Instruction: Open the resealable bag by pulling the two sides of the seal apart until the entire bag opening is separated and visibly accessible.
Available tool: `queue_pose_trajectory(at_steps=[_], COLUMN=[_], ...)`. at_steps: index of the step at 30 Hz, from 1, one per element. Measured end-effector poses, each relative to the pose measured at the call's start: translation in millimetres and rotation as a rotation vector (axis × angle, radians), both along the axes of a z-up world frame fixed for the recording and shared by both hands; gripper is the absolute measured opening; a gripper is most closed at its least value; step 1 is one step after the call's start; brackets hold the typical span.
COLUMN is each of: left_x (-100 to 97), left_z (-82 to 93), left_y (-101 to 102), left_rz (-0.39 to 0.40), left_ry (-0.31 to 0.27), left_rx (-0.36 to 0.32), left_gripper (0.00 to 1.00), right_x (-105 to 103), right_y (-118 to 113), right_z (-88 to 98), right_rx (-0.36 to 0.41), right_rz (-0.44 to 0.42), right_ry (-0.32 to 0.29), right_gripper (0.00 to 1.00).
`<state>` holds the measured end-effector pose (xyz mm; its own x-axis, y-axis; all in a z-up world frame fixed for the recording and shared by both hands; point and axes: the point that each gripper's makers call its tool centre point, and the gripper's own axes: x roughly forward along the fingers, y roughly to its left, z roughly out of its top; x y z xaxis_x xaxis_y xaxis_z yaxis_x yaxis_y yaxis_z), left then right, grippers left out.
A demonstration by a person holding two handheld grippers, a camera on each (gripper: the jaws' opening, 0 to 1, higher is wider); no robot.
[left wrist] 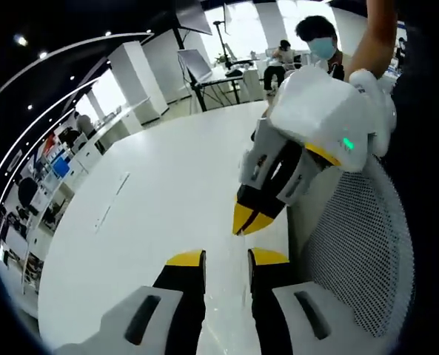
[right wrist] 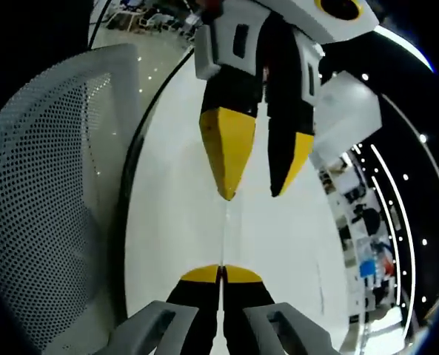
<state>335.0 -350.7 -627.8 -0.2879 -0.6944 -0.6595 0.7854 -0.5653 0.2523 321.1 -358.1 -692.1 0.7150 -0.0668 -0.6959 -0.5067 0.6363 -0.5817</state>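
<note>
The resealable bag (left wrist: 226,303) is clear plastic and hard to make out, a faint glossy film hanging between the two grippers above the white table (left wrist: 152,192). My left gripper (left wrist: 226,257) stands open, with the film running up between its yellow-tipped jaws. The right gripper (left wrist: 243,228) comes in from the upper right with its tips pressed together. In the right gripper view, my right gripper (right wrist: 220,270) is shut on the bag's edge (right wrist: 223,237), a thin line rising toward the left gripper (right wrist: 250,196), which points down from above with its jaws apart.
A grey mesh chair back (left wrist: 360,251) stands close beside the table edge, also seen as the chair back (right wrist: 41,192). The table (right wrist: 278,244) stretches away bare. A masked person (left wrist: 319,41) sits far behind, near desks and stands.
</note>
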Motion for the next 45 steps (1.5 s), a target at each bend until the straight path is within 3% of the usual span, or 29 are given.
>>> queue_pose_trajectory(at_steps=[6,12,16,23,25,26,32,34,35,38,45], left_x=[2.3,0.6,3.5,10.1,12.7,18.0,20.5,24.4,29.6,33.6,29.9], left_z=[-17.2,-36.8,-48.2,-61.3,-62.4,-60.7,-57.9,-50.5,-41.5,-28.3,3.5], left_y=[-4.5,2.8,9.6,16.3,17.3,14.6,9.6,1.1,-7.3,-17.5,-34.4], left_rz=[0.002,-0.005,-0.001,0.022,0.024,0.030,0.047,0.063,0.066,0.073,0.033], left_ry=[-0.022,0.002,-0.013,-0.015,-0.040,-0.085,-0.104,-0.126,-0.177,-0.235,-0.299], left_rx=[0.052,0.145,0.202,0.262,0.264,0.242,0.211,0.153,0.087,0.015,-0.164], left_gripper=[0.14,0.13,0.10,0.05,0.02,0.01,0.00,0.00,0.00,0.00,0.00], right_x=[2.2,4.6,5.6,5.8,5.5,5.4,3.8,4.3,5.1,8.2,14.5], right_y=[10.9,16.3,20.3,27.2,28.3,28.8,32.1,32.5,32.4,30.8,18.1], right_z=[-1.1,3.8,5.5,5.7,5.4,5.5,5.3,6.8,8.7,14.9,28.9], right_rx=[0.009,0.015,0.023,0.044,0.048,0.050,0.068,0.072,0.074,0.085,0.059], right_rz=[0.041,0.060,0.069,0.077,0.078,0.078,0.075,0.072,0.069,0.053,0.020], right_ry=[0.008,0.003,0.000,-0.002,-0.001,-0.001,-0.001,-0.008,-0.017,-0.036,-0.077], right_gripper=[0.00,0.00,0.00,0.00,0.00,0.00,0.00,0.00,0.00,0.00,0.00])
